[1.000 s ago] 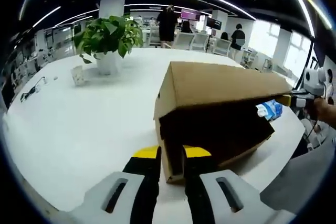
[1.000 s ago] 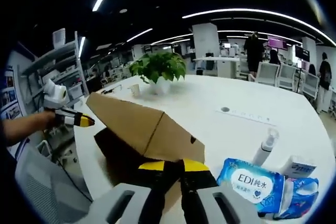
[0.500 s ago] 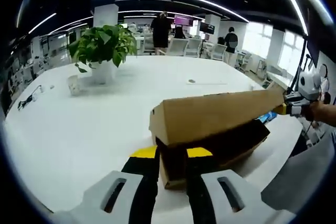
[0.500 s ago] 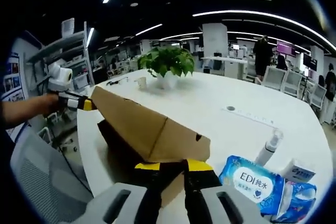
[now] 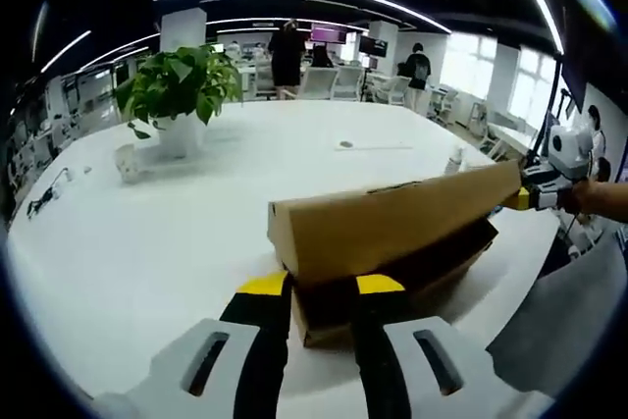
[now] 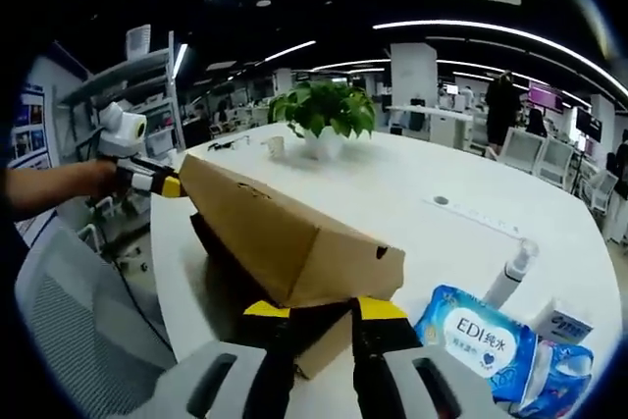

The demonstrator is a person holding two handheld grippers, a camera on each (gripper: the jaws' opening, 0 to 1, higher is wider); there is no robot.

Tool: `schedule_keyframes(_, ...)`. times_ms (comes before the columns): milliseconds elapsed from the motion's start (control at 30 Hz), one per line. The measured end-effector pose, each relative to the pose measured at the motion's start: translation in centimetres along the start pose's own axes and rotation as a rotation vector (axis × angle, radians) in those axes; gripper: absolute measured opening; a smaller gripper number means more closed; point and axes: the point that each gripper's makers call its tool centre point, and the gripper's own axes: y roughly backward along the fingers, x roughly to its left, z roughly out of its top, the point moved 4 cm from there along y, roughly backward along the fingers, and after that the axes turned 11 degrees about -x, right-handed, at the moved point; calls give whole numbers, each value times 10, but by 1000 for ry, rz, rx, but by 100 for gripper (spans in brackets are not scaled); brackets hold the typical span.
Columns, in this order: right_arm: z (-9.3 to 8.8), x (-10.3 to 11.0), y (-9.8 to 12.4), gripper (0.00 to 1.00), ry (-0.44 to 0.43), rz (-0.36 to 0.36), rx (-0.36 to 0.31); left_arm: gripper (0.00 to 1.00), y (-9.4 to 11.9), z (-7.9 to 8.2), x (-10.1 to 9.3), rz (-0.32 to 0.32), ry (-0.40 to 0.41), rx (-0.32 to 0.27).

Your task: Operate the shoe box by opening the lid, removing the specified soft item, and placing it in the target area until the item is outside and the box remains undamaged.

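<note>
White table (image 5: 147, 233) lies bare beyond the shoe box (image 5: 388, 233), each tool (image 5: 319, 287) (image 6: 324, 313) clamping a lid (image 6: 285, 237) end.

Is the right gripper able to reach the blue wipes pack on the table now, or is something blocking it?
Probably yes. The wipes pack lies on open table just beside the right gripper, with nothing between them. But the gripper seems shut on the shoe box and must release first.

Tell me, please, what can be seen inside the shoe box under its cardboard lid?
Under the lid of the shoe box, just a dark gap shows between lid and base. The lid covers the interior, so any contents are hidden.
</note>
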Motion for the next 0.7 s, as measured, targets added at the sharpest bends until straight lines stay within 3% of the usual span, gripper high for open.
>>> schedule_keyframes(700, -22, 12, 0, 27, 84, 62, 48, 29, 0, -26, -5, -41, -32, 83)
